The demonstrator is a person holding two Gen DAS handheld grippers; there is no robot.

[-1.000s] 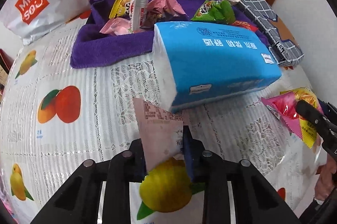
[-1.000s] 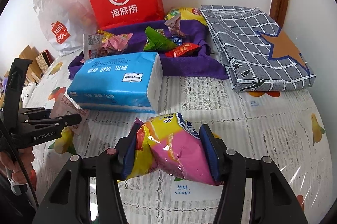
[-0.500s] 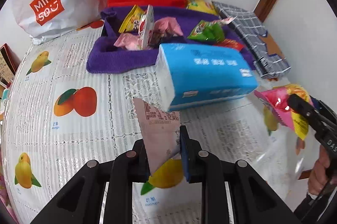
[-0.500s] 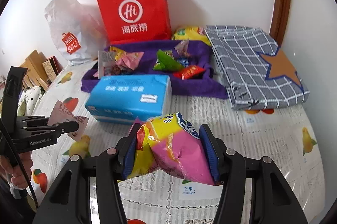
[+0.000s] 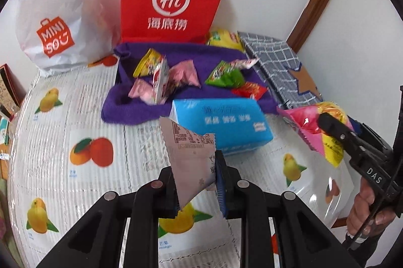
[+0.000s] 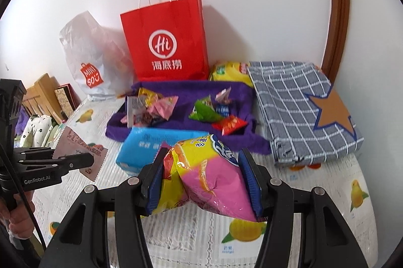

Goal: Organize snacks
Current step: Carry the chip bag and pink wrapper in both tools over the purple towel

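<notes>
My left gripper (image 5: pixel 195 182) is shut on a pale pink snack packet (image 5: pixel 190 154) and holds it above the table; the packet also shows in the right wrist view (image 6: pixel 75 149). My right gripper (image 6: pixel 205 179) is shut on a yellow and pink chip bag (image 6: pixel 206 172), seen at the right in the left wrist view (image 5: pixel 320 126). Several small snack packets (image 5: pixel 176 76) lie on a purple cloth (image 5: pixel 131 106) at the back. A blue tissue pack (image 5: pixel 224 124) lies in front of the cloth.
A red paper bag (image 6: pixel 166 41) and a white plastic bag (image 6: pixel 90 58) stand against the wall. A folded grey checked cloth (image 6: pixel 302 106) lies at the right, a yellow bag (image 6: pixel 226 70) behind it. The table (image 5: pixel 63 129) has a fruit-print cover.
Both grippers have risen and pulled back from the table with their packets still held. The tissue pack and cloth now look farther away.
</notes>
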